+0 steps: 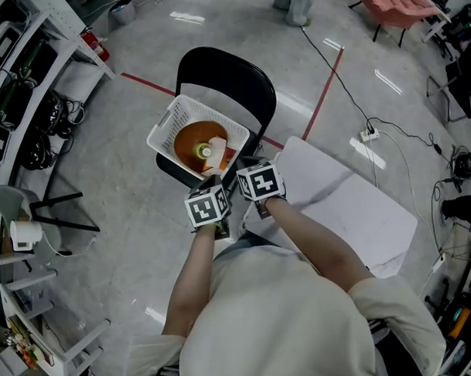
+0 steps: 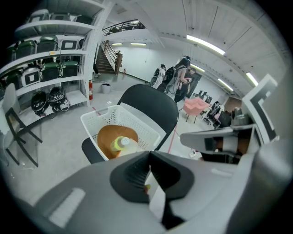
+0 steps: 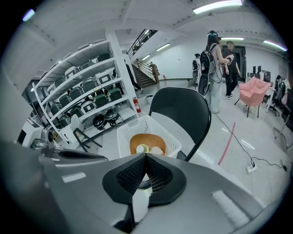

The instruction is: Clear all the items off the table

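Observation:
A white perforated basket stands on the seat of a black chair. Inside it lie an orange-brown bowl and a pale bottle with a green cap. My left gripper and right gripper hover side by side just short of the basket's near corner, both shut, with nothing visibly held. The left gripper view has its jaws closed below the basket and bottle. The right gripper view shows closed jaws in front of the basket and bowl.
A white table stands to the right of the chair. Metal shelves with gear line the left side, with a fire extinguisher nearby. Red floor tape, a cable and a power strip lie beyond. People stand far back.

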